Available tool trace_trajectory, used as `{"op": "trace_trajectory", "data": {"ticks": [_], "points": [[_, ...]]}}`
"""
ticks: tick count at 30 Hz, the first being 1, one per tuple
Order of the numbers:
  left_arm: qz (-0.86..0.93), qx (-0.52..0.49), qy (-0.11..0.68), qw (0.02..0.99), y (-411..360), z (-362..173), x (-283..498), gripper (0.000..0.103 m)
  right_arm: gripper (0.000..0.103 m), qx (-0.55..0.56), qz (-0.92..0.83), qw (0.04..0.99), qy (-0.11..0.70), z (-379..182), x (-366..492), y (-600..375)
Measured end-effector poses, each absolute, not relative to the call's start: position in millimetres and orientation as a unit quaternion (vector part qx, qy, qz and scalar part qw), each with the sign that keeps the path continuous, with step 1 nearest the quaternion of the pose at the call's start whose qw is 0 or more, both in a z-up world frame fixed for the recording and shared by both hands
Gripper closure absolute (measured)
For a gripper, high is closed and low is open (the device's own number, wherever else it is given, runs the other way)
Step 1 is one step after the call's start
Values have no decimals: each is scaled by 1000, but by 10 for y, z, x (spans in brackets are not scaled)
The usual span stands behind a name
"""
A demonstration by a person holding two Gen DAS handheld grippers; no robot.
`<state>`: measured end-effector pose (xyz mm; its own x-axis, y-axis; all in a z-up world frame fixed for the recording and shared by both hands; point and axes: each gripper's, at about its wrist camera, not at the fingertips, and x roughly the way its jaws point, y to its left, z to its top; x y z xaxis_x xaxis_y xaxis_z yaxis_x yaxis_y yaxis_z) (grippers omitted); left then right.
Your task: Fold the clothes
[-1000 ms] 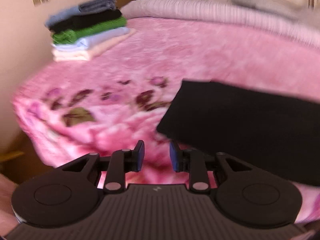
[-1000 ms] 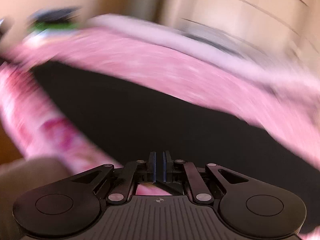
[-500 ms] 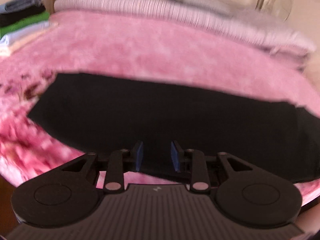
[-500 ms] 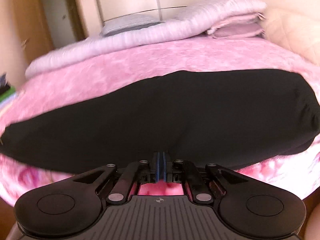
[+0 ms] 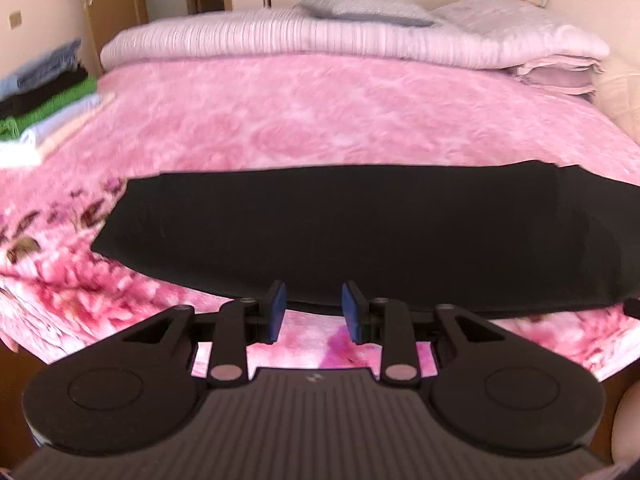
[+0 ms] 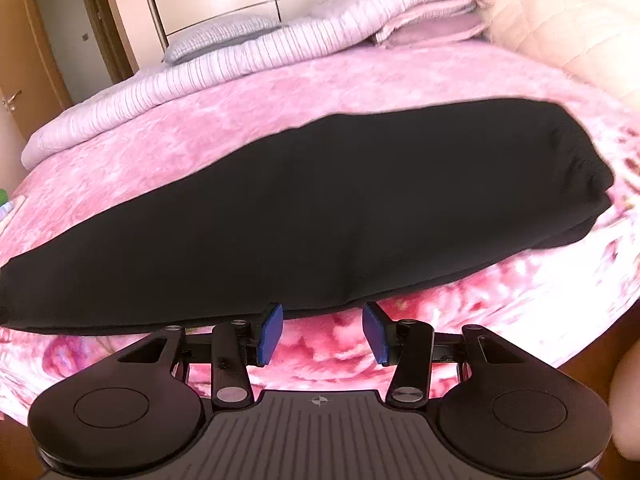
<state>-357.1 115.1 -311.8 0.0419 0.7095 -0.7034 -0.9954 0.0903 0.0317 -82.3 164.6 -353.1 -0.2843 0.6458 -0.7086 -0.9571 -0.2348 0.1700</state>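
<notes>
A black garment lies flat as a long folded strip across the pink flowered blanket. My left gripper hovers at the strip's near edge. Its jaws are opening, and nothing sits between the blue pads. In the right wrist view the same black garment runs from the left edge to a bunched end at the right. My right gripper is at its near edge. Its jaws are opening wide, with only the pink blanket showing between the pads.
A stack of folded clothes sits on the bed's far left. A rolled striped quilt and a grey pillow lie along the head of the bed, with more folded bedding at the right. The bed's near edge drops off just below both grippers.
The right gripper's jaws, shut before, now stand wide apart. The left gripper has swung right from the clothes stack to face the black garment, its jaws a little wider.
</notes>
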Motion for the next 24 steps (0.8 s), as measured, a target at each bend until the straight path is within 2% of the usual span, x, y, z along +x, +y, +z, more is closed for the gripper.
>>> {"op": "trace_trajectory", "data": {"ticks": [10, 24], "points": [[638, -218, 269, 688, 639, -2863, -3614, 72, 55, -252, 746, 551, 275, -3368, -869, 1349], [631, -235, 236, 701, 440, -2807, -3664, 71, 55, -261, 730, 575, 262, -3204, -878, 1193]]}}
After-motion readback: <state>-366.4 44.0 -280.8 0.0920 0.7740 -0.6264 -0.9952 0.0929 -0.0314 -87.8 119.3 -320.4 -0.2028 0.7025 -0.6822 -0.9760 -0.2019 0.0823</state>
